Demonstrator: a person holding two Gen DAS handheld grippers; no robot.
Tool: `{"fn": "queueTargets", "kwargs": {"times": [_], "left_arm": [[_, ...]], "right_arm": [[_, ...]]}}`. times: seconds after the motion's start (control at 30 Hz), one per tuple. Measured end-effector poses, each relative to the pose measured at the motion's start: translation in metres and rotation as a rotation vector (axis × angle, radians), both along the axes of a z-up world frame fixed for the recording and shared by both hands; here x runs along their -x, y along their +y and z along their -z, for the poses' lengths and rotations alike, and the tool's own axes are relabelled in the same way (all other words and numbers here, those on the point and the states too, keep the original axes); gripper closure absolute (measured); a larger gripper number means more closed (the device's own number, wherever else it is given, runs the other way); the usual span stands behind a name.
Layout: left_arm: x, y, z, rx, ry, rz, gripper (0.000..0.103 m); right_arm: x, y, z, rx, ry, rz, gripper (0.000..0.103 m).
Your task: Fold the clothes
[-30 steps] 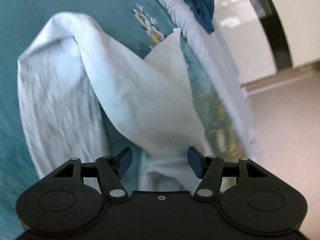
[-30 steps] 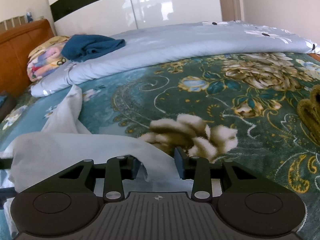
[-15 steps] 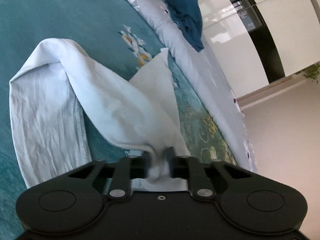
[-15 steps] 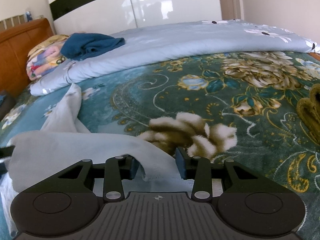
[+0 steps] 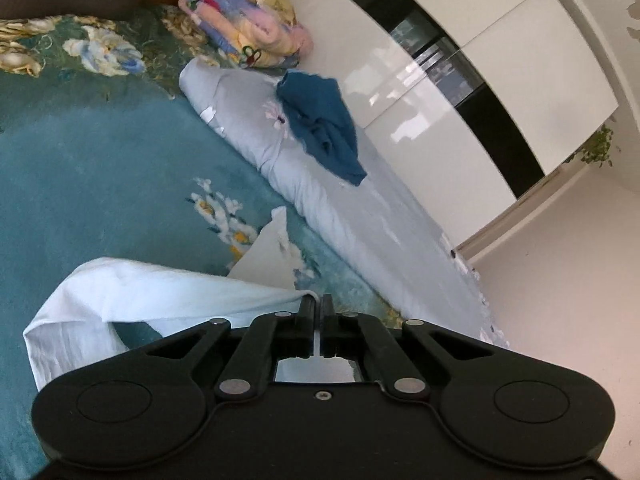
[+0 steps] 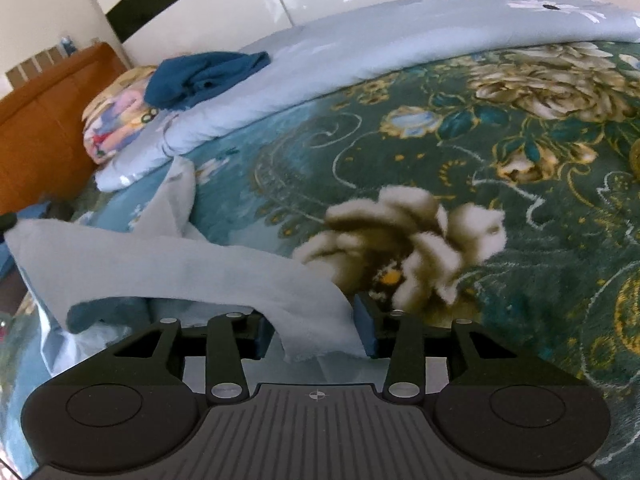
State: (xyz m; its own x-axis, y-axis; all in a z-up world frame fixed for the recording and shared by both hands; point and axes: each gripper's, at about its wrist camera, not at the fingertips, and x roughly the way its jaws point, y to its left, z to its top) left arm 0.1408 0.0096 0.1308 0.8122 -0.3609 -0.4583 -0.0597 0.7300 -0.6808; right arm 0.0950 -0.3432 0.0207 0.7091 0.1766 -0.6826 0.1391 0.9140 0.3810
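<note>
A pale blue-white garment point(image 5: 140, 292) lies partly on the teal floral bedspread point(image 5: 100, 168). My left gripper point(image 5: 316, 308) is shut on one edge of it and holds that edge up, so the cloth sags away to the left. In the right wrist view the same garment point(image 6: 160, 256) stretches as a band from the far left down to my right gripper point(image 6: 316, 332). A frayed corner hangs between the jaws, which are opening. The left pad stands clear of the cloth and the right pad is just at its edge.
A rolled pale blue quilt point(image 5: 320, 184) runs along the far side of the bed, with a dark blue garment point(image 5: 324, 128) on it. A colourful folded blanket point(image 5: 244, 36) lies by the wooden headboard point(image 6: 40, 120). A glossy white wardrobe point(image 5: 440, 60) stands behind.
My left gripper went from open around the garment to shut on it, then rose with the edge. The right gripper stayed about where it was and its jaws widened slightly.
</note>
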Motion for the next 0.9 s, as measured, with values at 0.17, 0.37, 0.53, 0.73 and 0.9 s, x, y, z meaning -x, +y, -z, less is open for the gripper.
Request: {"fn": "queueTargets", "kwargs": {"times": [0.17, 0.37, 0.53, 0.73, 0.9], "left_arm": [[0.001, -0.006, 0.026, -0.008, 0.068, 0.03, 0.103], [0.003, -0.013, 0.05, 0.03, 0.125, 0.088, 0.078], [0.004, -0.03, 0.061, 0.011, 0.146, 0.159, 0.066], [0.0, -0.038, 0.073, -0.018, 0.183, 0.169, 0.061], [-0.002, -0.034, 0.07, 0.007, 0.154, 0.124, 0.08]], "right_arm": [[0.0, -0.002, 0.002, 0.013, 0.022, -0.018, 0.062], [0.002, -0.002, 0.001, 0.031, 0.025, -0.044, 0.058], [0.004, 0.001, 0.001, 0.052, 0.025, -0.068, 0.054], [0.009, -0.005, -0.001, 0.041, 0.024, -0.087, 0.053], [0.013, -0.009, -0.001, 0.045, 0.016, -0.115, 0.054]]}}
